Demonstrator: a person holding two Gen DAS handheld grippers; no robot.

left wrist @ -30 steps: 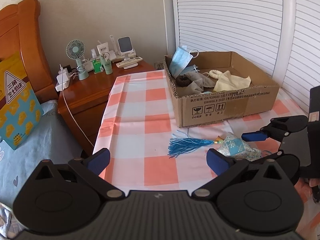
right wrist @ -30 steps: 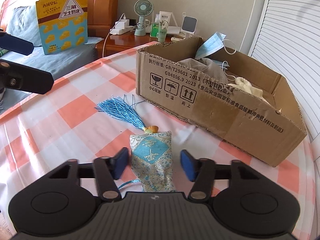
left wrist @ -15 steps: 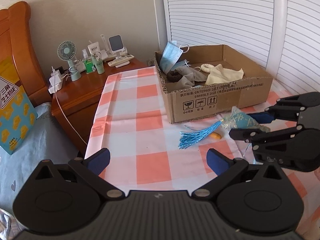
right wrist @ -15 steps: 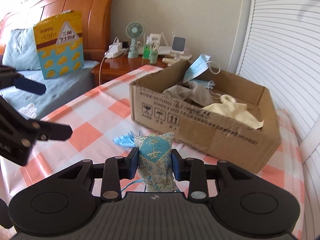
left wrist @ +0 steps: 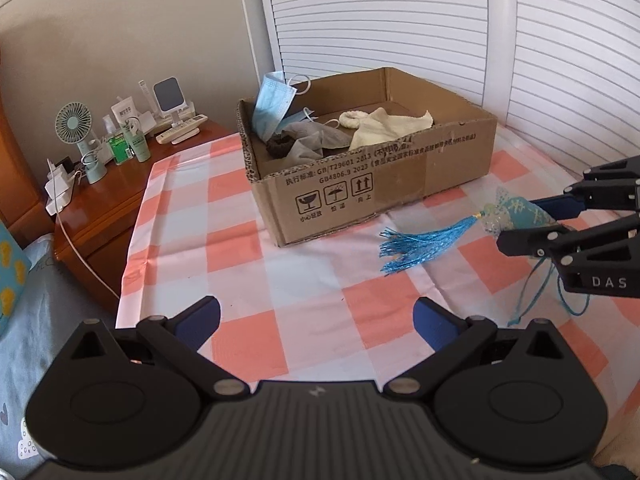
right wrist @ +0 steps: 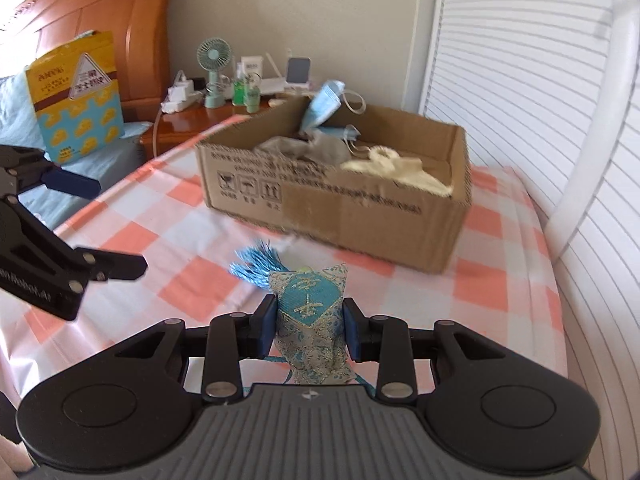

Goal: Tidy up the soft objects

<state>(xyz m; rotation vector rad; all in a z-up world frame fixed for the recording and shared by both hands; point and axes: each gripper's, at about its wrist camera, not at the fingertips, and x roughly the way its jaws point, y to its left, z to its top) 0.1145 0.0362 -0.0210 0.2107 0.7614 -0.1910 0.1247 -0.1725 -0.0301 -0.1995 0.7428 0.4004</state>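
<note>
My right gripper is shut on a blue embroidered sachet and holds it above the checked cloth, in front of the cardboard box. Its blue tassel hangs forward. In the left wrist view the sachet and tassel show at the right, held in the right gripper. The box holds a blue face mask, grey cloth and a cream cloth. My left gripper is open and empty, low over the cloth's near edge.
A wooden nightstand at the left carries a small fan, bottles and a charger with a white cable. A yellow and blue snack bag leans on the headboard. White slatted doors stand behind the box.
My right gripper closed on the sachet and lifted it off the cloth, carrying it up and to the right of the box front. The tassel now hangs free.
</note>
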